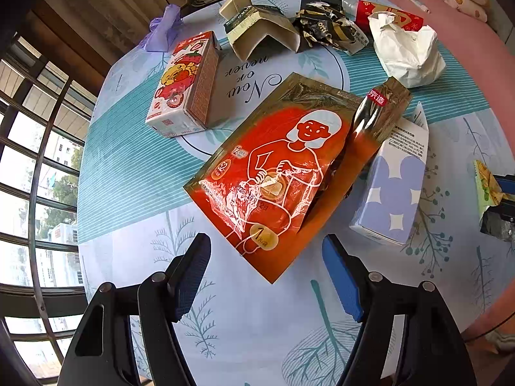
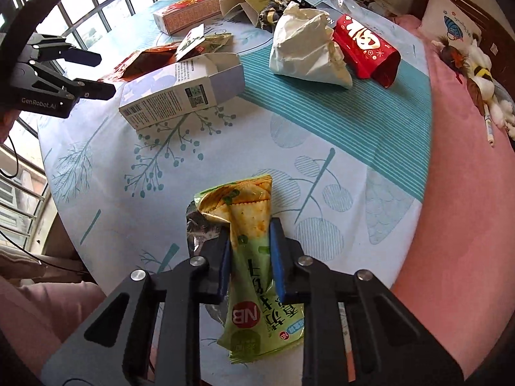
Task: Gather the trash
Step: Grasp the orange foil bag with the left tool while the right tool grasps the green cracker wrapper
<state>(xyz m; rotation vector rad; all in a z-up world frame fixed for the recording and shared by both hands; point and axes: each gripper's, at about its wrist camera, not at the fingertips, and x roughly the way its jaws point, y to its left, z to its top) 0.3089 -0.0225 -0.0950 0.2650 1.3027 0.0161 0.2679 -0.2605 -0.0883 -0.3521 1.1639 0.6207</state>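
— Where does the right gripper (image 2: 249, 254) stand?
— Low over the near edge of the counter (image 2: 322, 135), its fingers (image 2: 276, 257) pressed narrow on a green cracker wrapper (image 2: 248, 225), which they pinch around its middle. The wrapper's torn top sticks out beyond the fingertips.
— And the left gripper (image 1: 267, 247)?
— Its fingers stand wide and hold nothing. It hovers above an orange pouch (image 1: 280, 173) that lies flat at the centre of the counter, just past the fingertips.
— What else lies there?
— A pale blue carton (image 1: 392, 189) on its side beside the pouch, a strawberry drink carton (image 1: 183, 87), a torn beige box (image 1: 257, 29), a crumpled black wrapper (image 1: 325, 29), a white paper bag (image 2: 305, 51) and a red packet (image 2: 367, 48) touching it.
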